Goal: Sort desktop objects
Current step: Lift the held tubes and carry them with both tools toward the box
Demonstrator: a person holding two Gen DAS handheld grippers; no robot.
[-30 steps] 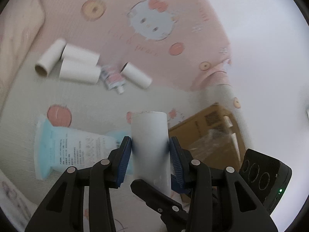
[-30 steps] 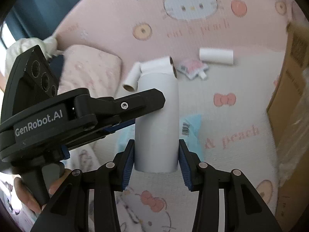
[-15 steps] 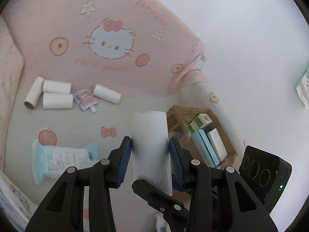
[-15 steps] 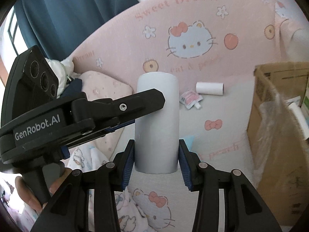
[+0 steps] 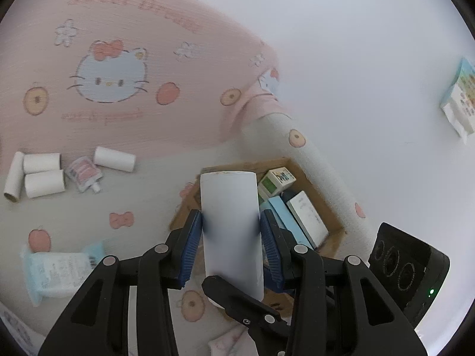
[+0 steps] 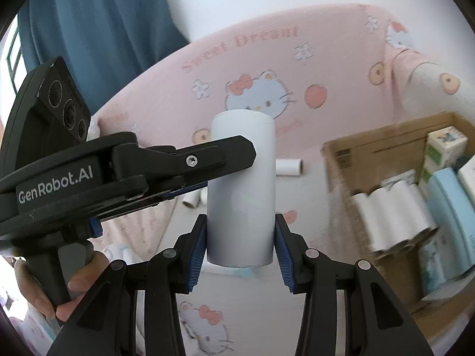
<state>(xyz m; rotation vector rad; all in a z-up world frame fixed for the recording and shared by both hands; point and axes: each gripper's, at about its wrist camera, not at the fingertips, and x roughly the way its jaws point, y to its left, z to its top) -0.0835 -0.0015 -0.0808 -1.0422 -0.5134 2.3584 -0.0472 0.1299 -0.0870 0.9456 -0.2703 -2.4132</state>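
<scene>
Both tongs clench one white paper roll [image 5: 231, 225], held upright above the bed: the left tongs [image 5: 231, 231] press its sides with blue pads, and the right tongs [image 6: 240, 240] squeeze its lower part the same way. In the left wrist view, four more white rolls [image 5: 41, 172] lie far left on the bedsheet [image 5: 89, 204] against the pink headboard cover [image 5: 124, 59], a small pouch [image 5: 84, 173] among them, and a pale blue packet [image 5: 59, 270] nearer. Right of the held roll sits a cardboard box [image 5: 299, 175] holding small cartons. In the right wrist view, a hand [image 6: 74, 284] grips the left handle, and the box [image 6: 371, 154] also contains white rolls.
</scene>
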